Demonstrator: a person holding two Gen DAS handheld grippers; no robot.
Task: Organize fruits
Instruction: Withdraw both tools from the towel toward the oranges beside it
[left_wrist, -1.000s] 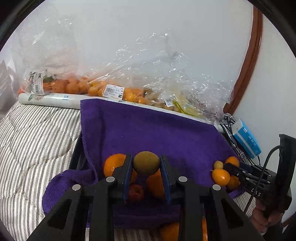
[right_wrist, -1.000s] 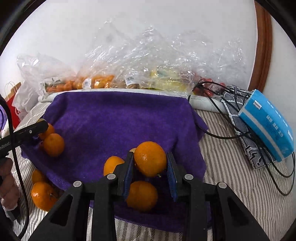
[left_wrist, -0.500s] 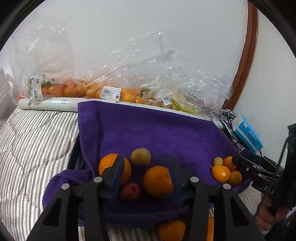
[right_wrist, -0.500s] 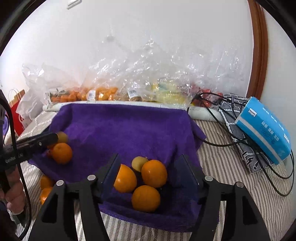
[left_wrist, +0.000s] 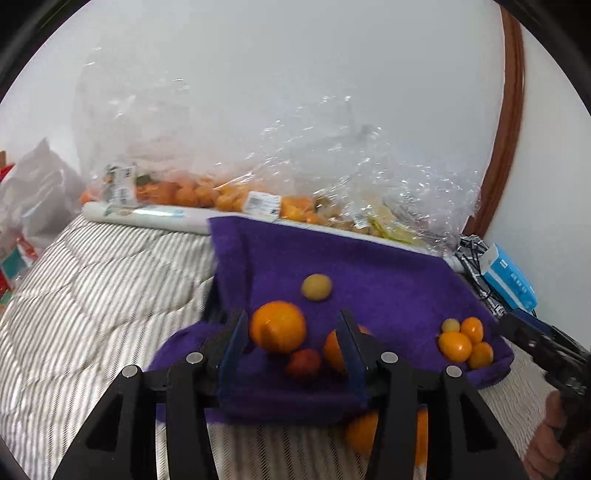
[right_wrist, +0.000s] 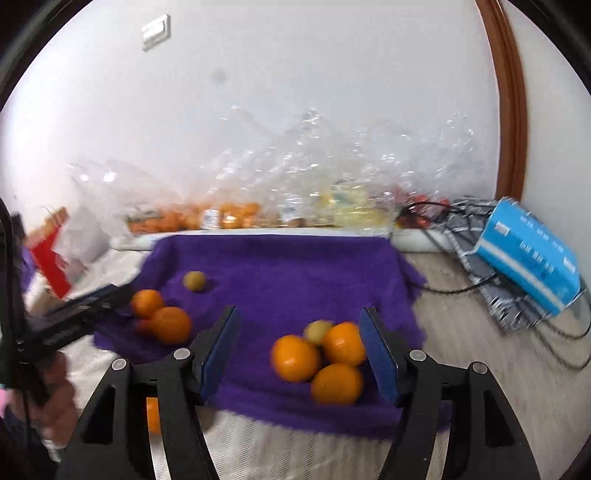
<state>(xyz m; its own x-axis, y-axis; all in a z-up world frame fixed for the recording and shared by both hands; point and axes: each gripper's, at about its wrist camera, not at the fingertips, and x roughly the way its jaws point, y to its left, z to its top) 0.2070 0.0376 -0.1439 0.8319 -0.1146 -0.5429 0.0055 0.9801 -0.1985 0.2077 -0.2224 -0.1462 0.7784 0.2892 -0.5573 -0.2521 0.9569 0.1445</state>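
Note:
A purple towel lies on the striped bed. My left gripper is open and empty, raised above two oranges and a small red fruit. A yellow-green fruit lies alone farther back on the towel. My right gripper is open and empty above a cluster of three oranges and a small yellow-green fruit. That cluster also shows at the right in the left wrist view.
Clear plastic bags of fruit line the wall behind the towel. A blue box and black cables lie at the right. More oranges lie on the striped bedding in front of the towel.
Both grippers opened and let go of their fruits: the left released the yellow-green fruit, the right an orange. Both then pulled back and up.

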